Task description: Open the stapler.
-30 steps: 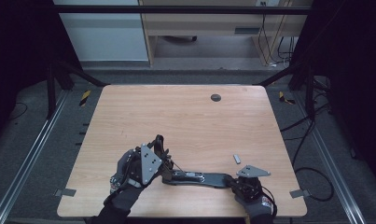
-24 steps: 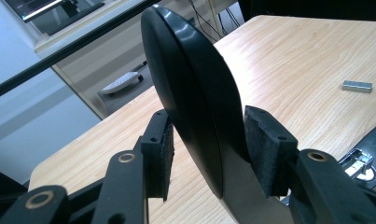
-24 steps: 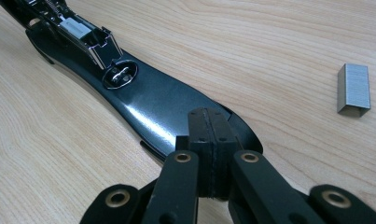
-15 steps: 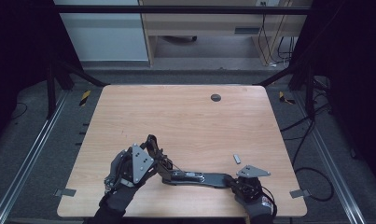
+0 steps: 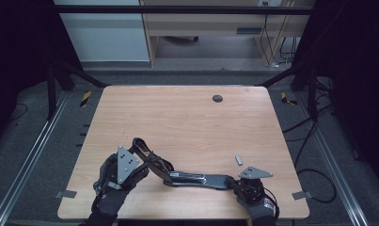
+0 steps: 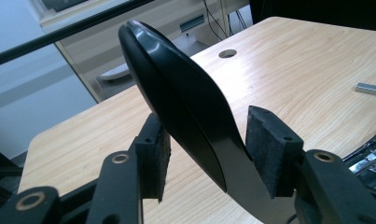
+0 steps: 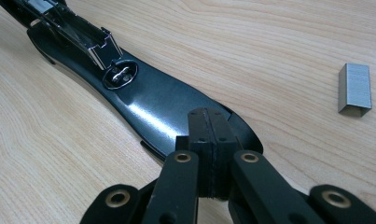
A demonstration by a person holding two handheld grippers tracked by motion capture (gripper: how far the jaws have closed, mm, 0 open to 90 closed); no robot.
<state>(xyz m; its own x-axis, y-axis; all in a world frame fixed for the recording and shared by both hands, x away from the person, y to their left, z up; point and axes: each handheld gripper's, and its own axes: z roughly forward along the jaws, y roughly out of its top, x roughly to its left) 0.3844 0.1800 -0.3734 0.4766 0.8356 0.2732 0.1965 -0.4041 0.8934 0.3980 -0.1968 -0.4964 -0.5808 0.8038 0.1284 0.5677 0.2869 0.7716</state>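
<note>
A black stapler (image 5: pixel 201 179) lies swung open near the table's front edge. Its base (image 7: pixel 153 102) rests flat with the metal staple channel (image 7: pixel 78 35) exposed. Its black top arm (image 6: pixel 185 107) rises tilted between the pads of my left gripper (image 6: pixel 209 149), whose jaws have just been opening; a thin gap shows beside the left pad (image 6: pixel 155 154). In the high view the left gripper (image 5: pixel 149 162) sits at the stapler's left end. My right gripper (image 7: pixel 206 123) is shut, pads together, with its tips down on the base's near end (image 5: pixel 227 182).
A short strip of staples (image 5: pixel 239 160) lies loose on the wooden table (image 5: pixel 177 122), just beyond the right hand (image 5: pixel 257 197). A dark round cable hole (image 5: pixel 217 98) sits near the far edge. Black frame posts stand around the table.
My left hand has moved left and a little toward the front edge, taking the stapler's top arm with it, and its jaws stand wider. The right hand and the base have stayed still.
</note>
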